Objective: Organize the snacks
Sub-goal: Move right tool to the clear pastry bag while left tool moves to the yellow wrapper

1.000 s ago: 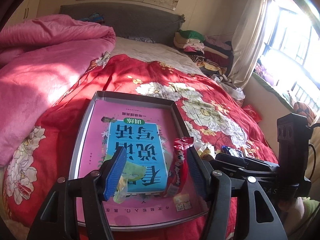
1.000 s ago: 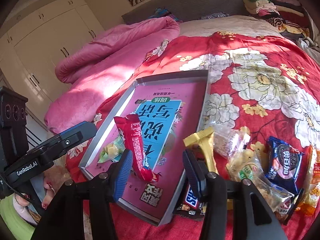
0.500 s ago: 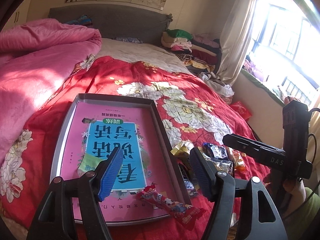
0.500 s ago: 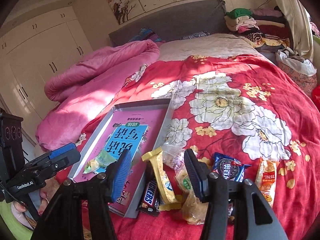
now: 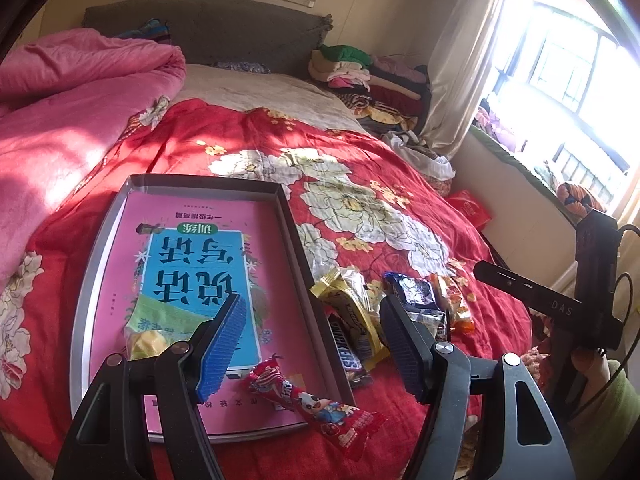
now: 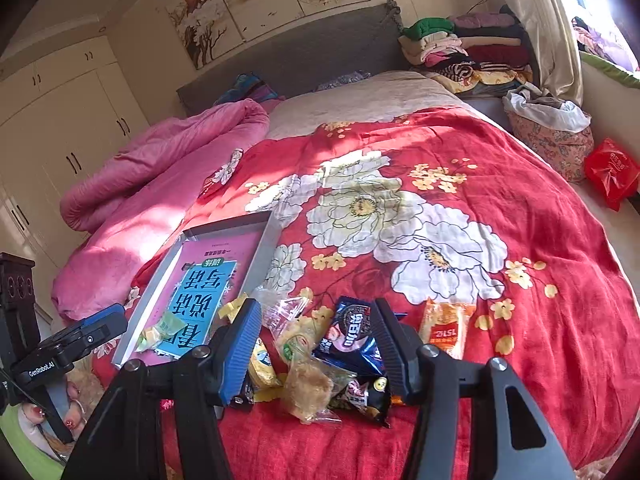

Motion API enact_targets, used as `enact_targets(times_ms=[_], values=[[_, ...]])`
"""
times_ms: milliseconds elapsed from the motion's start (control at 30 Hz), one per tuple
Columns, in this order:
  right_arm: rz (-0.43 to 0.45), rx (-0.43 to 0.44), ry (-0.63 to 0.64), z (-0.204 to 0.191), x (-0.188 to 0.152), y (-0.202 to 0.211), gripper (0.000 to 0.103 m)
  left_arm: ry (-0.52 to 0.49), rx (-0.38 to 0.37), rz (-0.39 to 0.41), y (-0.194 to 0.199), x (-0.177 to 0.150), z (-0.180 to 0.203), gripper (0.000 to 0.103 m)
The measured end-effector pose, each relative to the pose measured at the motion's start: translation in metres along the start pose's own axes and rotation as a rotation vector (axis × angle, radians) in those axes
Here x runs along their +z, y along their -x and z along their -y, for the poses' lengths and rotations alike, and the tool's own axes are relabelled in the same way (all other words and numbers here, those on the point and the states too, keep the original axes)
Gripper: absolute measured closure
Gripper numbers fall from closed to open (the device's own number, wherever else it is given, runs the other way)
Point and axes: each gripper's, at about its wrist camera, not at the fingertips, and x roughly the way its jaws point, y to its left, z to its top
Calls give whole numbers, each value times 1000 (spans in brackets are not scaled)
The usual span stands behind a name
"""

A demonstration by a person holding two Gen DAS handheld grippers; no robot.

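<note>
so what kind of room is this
A bedroom, by the look of it: a bed with a red floral cover, a grey padded headboard, and built-in wardrobe doors along the wall.

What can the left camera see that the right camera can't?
Only the left wrist view shows the long red snack lying over the tray's near rim, and the bright window. Only the right wrist view shows the white cupboards. Both show the grey tray with the pink book, the green packet, and the snack pile on the red blanket.
</note>
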Motion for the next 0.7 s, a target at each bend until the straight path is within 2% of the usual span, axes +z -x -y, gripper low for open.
enact_targets(times_ms=[233, 400, 700], values=[[-6, -16, -38, 16, -10, 11, 47, -32, -26, -32, -8, -4, 21, 32], [-25, -6, -42, 13, -17, 12, 47, -35, -53, -61, -15, -7, 31, 32], [-87, 7, -3, -2, -30, 2, 47, 14, -113, -158, -43, -8, 43, 32]])
